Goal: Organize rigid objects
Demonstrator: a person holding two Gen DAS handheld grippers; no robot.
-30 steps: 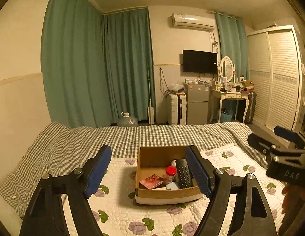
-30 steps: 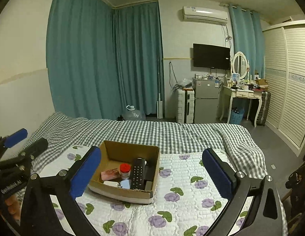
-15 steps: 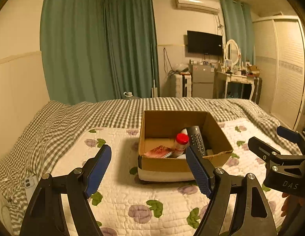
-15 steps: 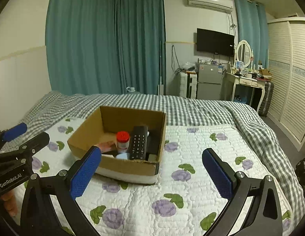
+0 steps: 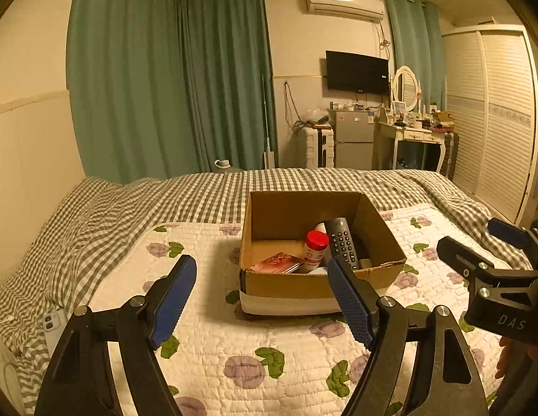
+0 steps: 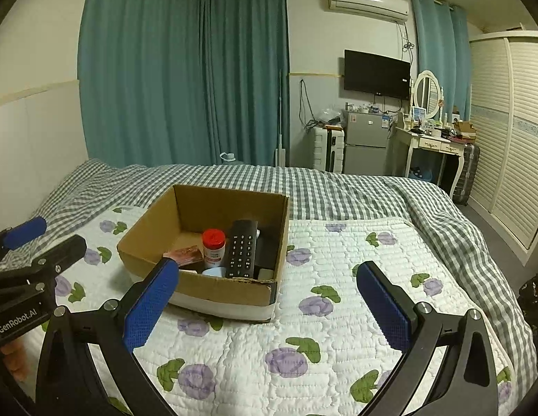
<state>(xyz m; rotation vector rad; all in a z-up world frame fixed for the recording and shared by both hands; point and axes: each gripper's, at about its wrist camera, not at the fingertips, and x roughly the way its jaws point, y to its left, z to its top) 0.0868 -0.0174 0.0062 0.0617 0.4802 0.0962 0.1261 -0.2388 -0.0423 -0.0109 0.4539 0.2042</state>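
An open cardboard box [image 5: 303, 284] [image 6: 154, 222] stands on the quilted bed. Inside it are a black remote control [image 5: 342, 242] [image 6: 242, 249], a white bottle with a red cap [image 5: 314, 249] [image 6: 213, 247], a reddish flat packet [image 5: 277, 263] [image 6: 184, 254] and a small pale object [image 6: 215, 272]. My left gripper [image 5: 262, 298] is open and empty, just in front of the box's near left side. My right gripper [image 6: 269, 301] is open and empty, in front of the box's near right corner. Each gripper shows at the edge of the other's view.
The floral quilt [image 6: 321, 312] covers the near bed; a checked blanket [image 6: 338, 187] lies beyond. A white charger [image 5: 50, 320] lies at the bed's left edge. Across the room stand a fridge [image 6: 366, 142], a dressing table [image 6: 432, 145] and a wardrobe [image 6: 511, 138].
Both grippers have moved down and forward toward the box, which now looks larger and closer. Both stay open and empty.
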